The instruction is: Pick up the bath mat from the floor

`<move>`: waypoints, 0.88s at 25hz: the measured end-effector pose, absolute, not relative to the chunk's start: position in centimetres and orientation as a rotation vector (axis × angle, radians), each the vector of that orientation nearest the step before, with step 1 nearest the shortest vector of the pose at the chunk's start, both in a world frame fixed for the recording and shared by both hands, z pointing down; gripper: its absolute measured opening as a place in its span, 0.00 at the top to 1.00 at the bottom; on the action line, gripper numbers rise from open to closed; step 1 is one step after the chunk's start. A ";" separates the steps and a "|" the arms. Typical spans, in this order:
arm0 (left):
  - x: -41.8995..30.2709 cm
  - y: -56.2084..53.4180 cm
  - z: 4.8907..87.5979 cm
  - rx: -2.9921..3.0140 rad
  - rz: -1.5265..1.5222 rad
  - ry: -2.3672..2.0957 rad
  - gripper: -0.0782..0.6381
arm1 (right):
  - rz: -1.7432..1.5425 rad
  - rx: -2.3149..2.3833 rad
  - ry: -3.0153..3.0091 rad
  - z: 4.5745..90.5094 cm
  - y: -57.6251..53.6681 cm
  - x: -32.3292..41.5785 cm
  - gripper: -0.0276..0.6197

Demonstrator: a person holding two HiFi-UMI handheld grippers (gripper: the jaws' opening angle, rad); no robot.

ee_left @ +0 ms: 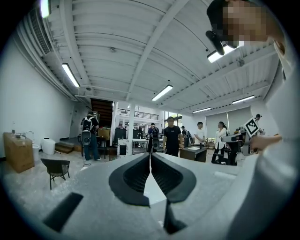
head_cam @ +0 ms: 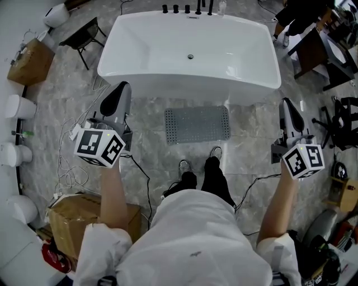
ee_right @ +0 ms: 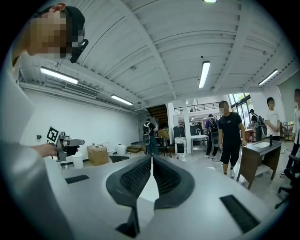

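Nearest in the head view, a cardboard box [head_cam: 72, 220] sits on the floor [head_cam: 254, 131] at the near left, beside the person's left arm. Both arms reach forward, one to each side, well apart.

The left gripper [head_cam: 122, 89] is clenched. In the left gripper view its two dark ribbed jaws meet along a thin seam at the tips [ee_left: 150, 157], with nothing between them — past them are only the open room and people standing far off. The right gripper [head_cam: 287, 105] is clenched too. In the right gripper view its jaws close tip to tip [ee_right: 151, 159] on nothing. Neither gripper touches anything, and both are held up off the floor.

Between the arms, the person's shoes [head_cam: 184, 166] stand on the grey floor. Just beyond them lies the mat [head_cam: 197, 124] — grey, dotted, rectangular, flat on the floor. It lies roughly midway between the two grippers and apart from both. Its far edge lies close against the base of the white tub [head_cam: 168, 84], which spans the middle of the scene with dark taps [head_cam: 187, 8] along its far rim.

Far left of the tub stand a black chair [head_cam: 84, 34] and a second cardboard box [head_cam: 31, 61].
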State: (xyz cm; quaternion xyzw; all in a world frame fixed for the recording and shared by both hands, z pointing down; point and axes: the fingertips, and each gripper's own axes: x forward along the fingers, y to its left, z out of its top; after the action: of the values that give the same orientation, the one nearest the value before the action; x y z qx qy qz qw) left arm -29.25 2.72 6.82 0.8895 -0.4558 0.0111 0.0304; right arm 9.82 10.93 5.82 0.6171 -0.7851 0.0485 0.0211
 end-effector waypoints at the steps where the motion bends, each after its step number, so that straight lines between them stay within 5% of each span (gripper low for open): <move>1: -28.9 2.6 7.3 2.731 0.046 -1.410 0.86 | 0.159 1.908 -2.431 6.3 10.7 10.1 0.94; 22: -17.6 -0.5 18.7 2.490 0.114 -1.365 0.86 | 0.483 1.646 -2.415 22.7 2.9 18.7 0.94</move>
State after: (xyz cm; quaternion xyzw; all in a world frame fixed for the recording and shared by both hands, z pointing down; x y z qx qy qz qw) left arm -17.60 -0.52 18.66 0.8663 -0.4750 0.0396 0.1494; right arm 18.70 2.89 22.71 0.5535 -0.8120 0.1623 0.0895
